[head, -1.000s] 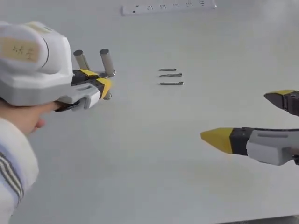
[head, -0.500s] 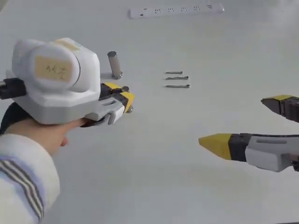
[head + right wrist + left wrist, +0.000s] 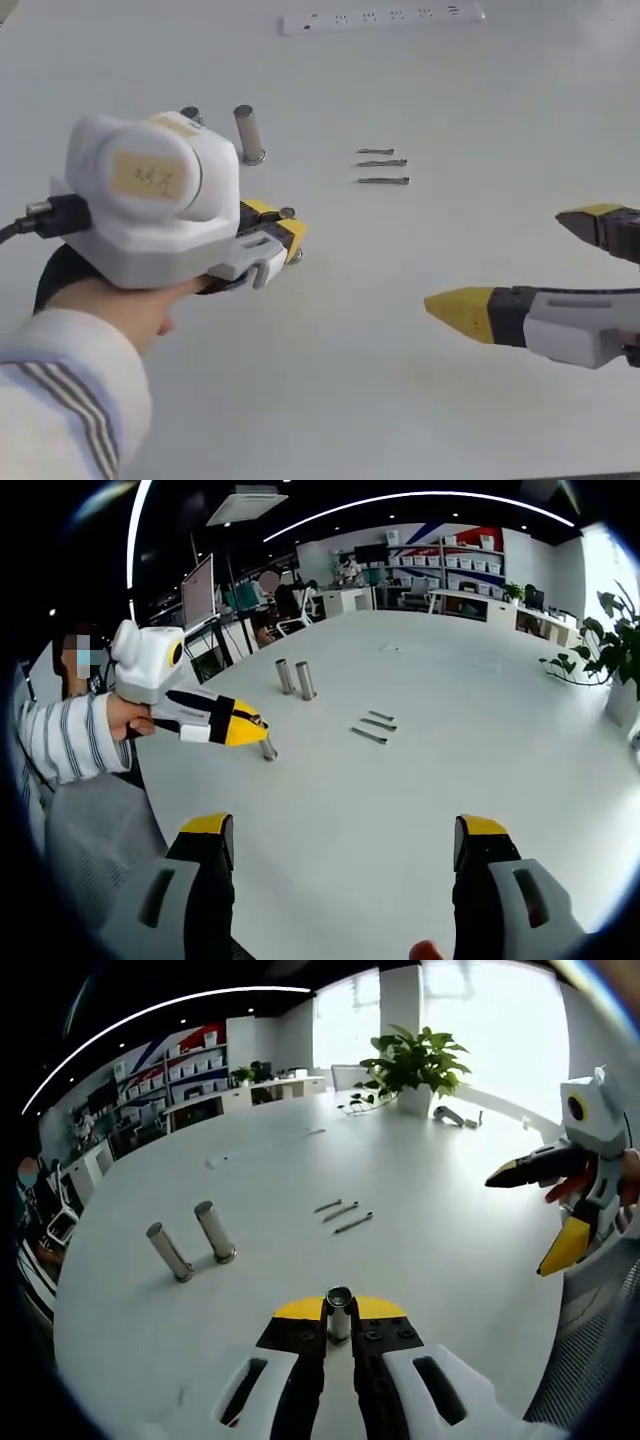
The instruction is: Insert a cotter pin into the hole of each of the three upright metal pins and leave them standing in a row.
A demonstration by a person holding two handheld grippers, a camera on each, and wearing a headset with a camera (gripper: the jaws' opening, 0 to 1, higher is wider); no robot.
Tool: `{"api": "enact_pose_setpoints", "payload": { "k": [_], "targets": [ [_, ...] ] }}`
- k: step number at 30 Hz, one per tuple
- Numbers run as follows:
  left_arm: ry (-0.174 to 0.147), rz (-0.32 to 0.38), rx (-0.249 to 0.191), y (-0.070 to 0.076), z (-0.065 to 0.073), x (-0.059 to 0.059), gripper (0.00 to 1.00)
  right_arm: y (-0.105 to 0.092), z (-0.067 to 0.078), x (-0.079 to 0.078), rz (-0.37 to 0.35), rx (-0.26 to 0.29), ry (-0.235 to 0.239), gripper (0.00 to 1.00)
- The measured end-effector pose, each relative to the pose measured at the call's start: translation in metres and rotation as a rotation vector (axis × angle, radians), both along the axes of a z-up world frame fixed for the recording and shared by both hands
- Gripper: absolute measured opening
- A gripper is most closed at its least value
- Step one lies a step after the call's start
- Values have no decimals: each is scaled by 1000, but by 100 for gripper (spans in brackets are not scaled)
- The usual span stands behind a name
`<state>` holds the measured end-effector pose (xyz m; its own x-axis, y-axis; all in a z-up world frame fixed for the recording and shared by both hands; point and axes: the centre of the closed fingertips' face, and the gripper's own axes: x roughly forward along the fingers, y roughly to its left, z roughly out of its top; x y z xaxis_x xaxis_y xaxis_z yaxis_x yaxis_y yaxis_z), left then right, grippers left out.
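Observation:
My left gripper (image 3: 290,236) is shut on one short metal pin (image 3: 339,1312), held upright between the yellow-tipped jaws with its base close to the table. The other two metal pins (image 3: 215,1231) (image 3: 168,1250) stand side by side farther back on the left; in the head view one (image 3: 247,135) is plain and the other (image 3: 190,114) peeks over the gripper body. Three cotter pins (image 3: 381,165) lie parallel on the table mid-back. My right gripper (image 3: 520,265) hovers open at the right with nothing between its jaws. In the right gripper view the left gripper (image 3: 235,730) holds the pin (image 3: 268,748).
A white power strip (image 3: 380,17) lies along the far edge of the white table (image 3: 330,380). A potted plant (image 3: 415,1065) stands far off on the table. A person's striped sleeve (image 3: 60,400) is at the lower left.
My left gripper has carried the held pin rightward and nearer, away from the two standing pins. The right gripper has stayed open in place.

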<state>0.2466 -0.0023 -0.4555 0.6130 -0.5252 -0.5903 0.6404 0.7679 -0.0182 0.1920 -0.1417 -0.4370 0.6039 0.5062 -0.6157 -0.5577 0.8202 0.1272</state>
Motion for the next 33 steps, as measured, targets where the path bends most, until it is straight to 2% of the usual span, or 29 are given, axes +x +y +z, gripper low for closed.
{"api": "enact_pose_setpoints", "payload": {
  "k": [6,14,19,25,28,31,33],
  "targets": [
    [-3,5,-14,-3,0,0,5,1,-1,0,3,-1,0,90],
    [-17,3,-10,-5,0,-1,5,3,-3,0,5,0,6,89],
    [-13,7,-17,-6,0,-2,5,4,-5,-1,9,3,14,89],
    [-24,-10,-2,-7,0,-3,6,6,-5,-2,19,11,16,89],
    [-16,-9,5,-6,-3,-3,16,7,-5,-2,25,13,15,89],
    [-26,-48,-12,-8,0,-6,25,6,-5,-1,20,9,13,90],
    [-34,-77,3,-7,0,-8,30,4,-5,-1,10,12,10,90]
  ]
}}
